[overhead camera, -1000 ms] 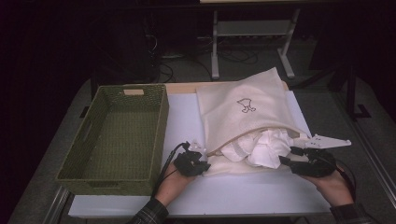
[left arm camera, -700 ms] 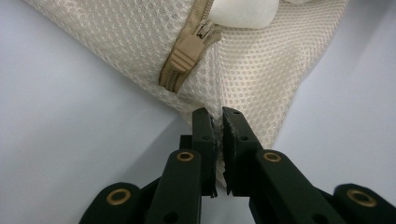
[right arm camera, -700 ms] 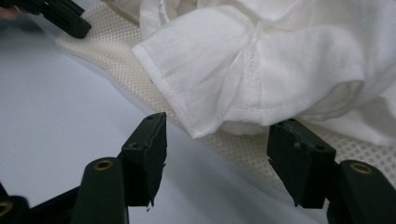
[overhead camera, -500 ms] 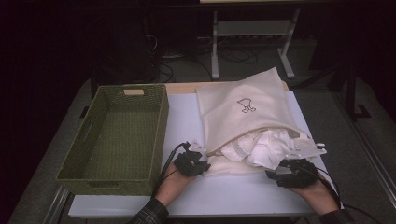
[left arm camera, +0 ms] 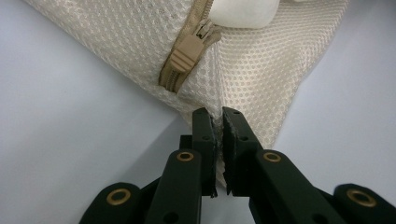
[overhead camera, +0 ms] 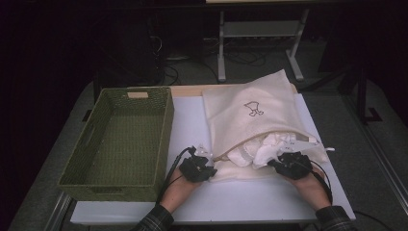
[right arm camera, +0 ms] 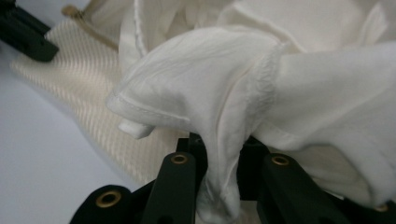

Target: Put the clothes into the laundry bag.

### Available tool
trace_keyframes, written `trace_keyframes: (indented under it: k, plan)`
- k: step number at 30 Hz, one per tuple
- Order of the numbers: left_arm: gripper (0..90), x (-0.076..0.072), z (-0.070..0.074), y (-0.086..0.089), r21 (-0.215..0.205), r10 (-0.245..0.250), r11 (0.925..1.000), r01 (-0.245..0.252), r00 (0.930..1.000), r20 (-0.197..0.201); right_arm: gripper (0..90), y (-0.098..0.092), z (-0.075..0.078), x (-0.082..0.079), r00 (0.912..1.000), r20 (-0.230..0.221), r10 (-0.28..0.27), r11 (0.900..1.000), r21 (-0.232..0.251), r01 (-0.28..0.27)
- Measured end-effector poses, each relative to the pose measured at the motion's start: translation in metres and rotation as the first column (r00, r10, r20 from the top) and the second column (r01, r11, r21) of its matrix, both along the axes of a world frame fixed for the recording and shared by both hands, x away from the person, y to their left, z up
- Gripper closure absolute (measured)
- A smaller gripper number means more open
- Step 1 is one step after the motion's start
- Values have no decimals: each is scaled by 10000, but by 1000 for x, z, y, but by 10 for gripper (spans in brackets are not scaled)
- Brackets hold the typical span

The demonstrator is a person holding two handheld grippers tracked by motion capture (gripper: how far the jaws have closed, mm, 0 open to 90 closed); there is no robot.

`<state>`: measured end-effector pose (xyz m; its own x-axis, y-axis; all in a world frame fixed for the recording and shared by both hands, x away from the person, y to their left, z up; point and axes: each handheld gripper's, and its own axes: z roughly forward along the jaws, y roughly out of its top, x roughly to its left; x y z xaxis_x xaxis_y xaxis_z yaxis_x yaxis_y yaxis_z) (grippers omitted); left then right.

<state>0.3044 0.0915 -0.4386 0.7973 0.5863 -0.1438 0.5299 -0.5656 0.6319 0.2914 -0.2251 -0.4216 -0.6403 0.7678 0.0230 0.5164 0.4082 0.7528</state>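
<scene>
White crumpled cloth (right arm camera: 224, 93), pinched by our right gripper (right arm camera: 219, 154), jaws just closed; left gripper (left arm camera: 218, 135) clamps the cream mesh zip bag (left arm camera: 252, 70); a snagged fold could drag the bag.

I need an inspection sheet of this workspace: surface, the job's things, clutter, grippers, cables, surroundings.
Surface: white table top, bare between basket and bag.
Job's things: cream mesh laundry bag, zipper open, white clothes spilling from its mouth; empty green woven basket beside it.
Clutter: nothing seen.
Grippers: left gripper shut on the bag's corner near the zipper pull; right gripper has just been closing, white cloth pinched between its jaws.
Cables: black cable trails from the left gripper along the basket.
Surroundings: dark room, grey floor, metal stand behind the table.
</scene>
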Motion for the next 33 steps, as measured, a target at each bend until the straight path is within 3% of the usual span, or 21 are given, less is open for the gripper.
trace_keyframes:
  k: [4, 7, 10, 20, 26, 32, 33]
  plan:
    - [841, 0, 0, 0, -1, 22, 10000, -22, 10000, 17, 823, 9, 0, 13, 9998, 187, -42, 10000, -63, 43]
    - [841, 0, 0, 0, -27, 32, 10000, -32, 10000, 19, 826, 13, -2, 20, 9996, 242, -131, 9994, -329, 139]
    - [842, -1, 0, 0, -11, 26, 10000, -26, 10000, 15, 835, 20, -8, 38, 9984, 437, -371, 9969, -672, 400]
    - [845, -1, 0, 0, -20, 41, 10000, -41, 10000, 28, 843, 28, -17, 66, 9941, 778, -752, 9944, -685, 805]
    - [845, -1, 0, 1, -63, 54, 10000, -54, 10000, 1, 842, 31, -19, 91, 9867, 937, -1330, 9890, -527, 1383]
    - [844, -1, 0, 1, -98, 51, 9999, -51, 10000, -9, 816, 30, -18, 93, 9887, 698, -1330, 9903, -309, 1354]
    - [844, -1, 0, 1, -73, 32, 10000, -32, 10000, -7, 756, 29, -15, 89, 9921, 497, -1153, 9928, -278, 1168]
